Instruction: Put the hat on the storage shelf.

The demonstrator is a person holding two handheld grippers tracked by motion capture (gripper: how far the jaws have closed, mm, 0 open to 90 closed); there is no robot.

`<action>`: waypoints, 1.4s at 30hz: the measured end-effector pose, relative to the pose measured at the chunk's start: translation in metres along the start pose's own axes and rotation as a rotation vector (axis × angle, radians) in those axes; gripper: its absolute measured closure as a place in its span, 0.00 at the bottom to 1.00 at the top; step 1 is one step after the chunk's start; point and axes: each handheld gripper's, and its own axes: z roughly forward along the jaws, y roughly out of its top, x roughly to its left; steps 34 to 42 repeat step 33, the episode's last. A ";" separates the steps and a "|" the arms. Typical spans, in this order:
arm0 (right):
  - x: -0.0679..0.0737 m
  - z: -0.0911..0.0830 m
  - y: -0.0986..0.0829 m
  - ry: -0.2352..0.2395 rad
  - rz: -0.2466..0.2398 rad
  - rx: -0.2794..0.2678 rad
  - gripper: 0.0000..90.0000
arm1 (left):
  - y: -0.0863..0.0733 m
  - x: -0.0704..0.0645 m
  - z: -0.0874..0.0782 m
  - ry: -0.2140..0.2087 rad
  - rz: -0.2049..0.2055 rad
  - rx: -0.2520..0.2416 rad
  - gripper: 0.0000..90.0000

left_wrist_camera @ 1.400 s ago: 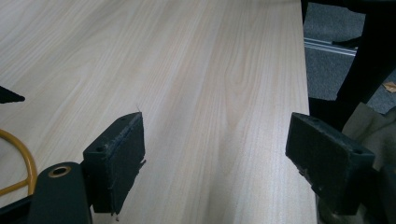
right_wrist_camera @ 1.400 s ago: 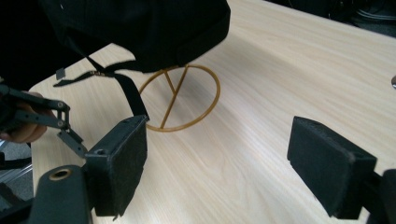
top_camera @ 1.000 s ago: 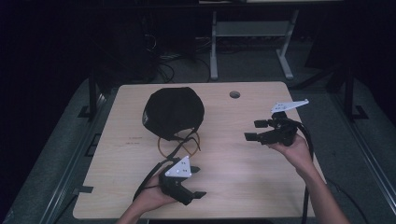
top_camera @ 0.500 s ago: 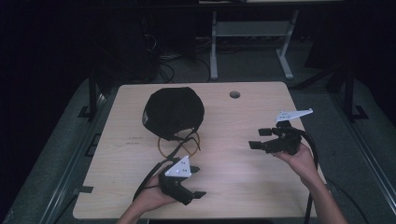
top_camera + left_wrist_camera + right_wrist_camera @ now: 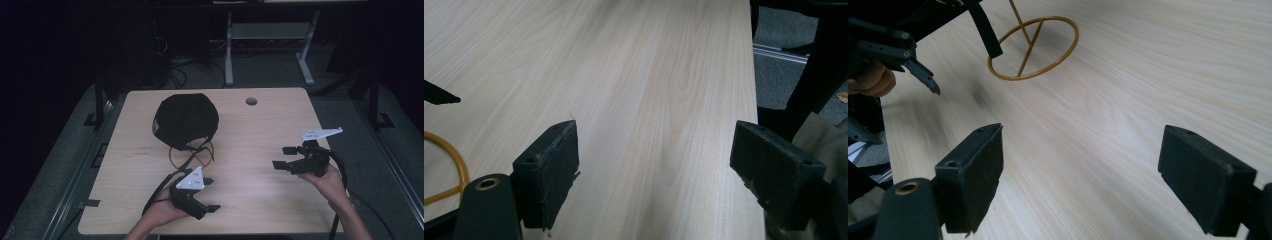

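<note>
The right gripper (image 5: 286, 157) has drawn back toward the table's (image 5: 260, 130) near right edge, jaws wide and empty. The left gripper (image 5: 212, 194) idles open, empty too. Beyond, the black cap (image 5: 185, 120) sits over a yellow wire ring (image 5: 191, 153), probably soft and light; pinch its rim.

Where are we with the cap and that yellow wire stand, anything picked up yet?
Nothing looks done yet: the black cap lies on the table, resting against the yellow wire stand. Nothing is in hand: the left gripper and right gripper are both open, over bare wood. Reaching for and grasping the cap or stand is all still left.
</note>
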 end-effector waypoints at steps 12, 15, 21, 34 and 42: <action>-0.002 -0.004 -0.024 -0.008 0.028 0.010 0.19 | -0.001 0.001 0.000 -0.001 -0.005 0.002 0.21; -0.001 -0.005 -0.030 -0.008 0.029 0.005 0.19 | -0.001 0.001 0.000 -0.003 -0.005 0.002 0.21; 0.000 -0.009 -0.043 -0.014 0.038 0.006 0.19 | -0.001 0.000 0.001 -0.005 -0.001 0.005 0.21; 0.016 -0.012 -0.079 0.016 0.069 -0.036 0.18 | -0.002 -0.002 0.007 -0.018 -0.017 0.004 0.22; 0.016 -0.012 -0.079 0.016 0.069 -0.036 0.18 | -0.002 -0.002 0.007 -0.018 -0.017 0.004 0.22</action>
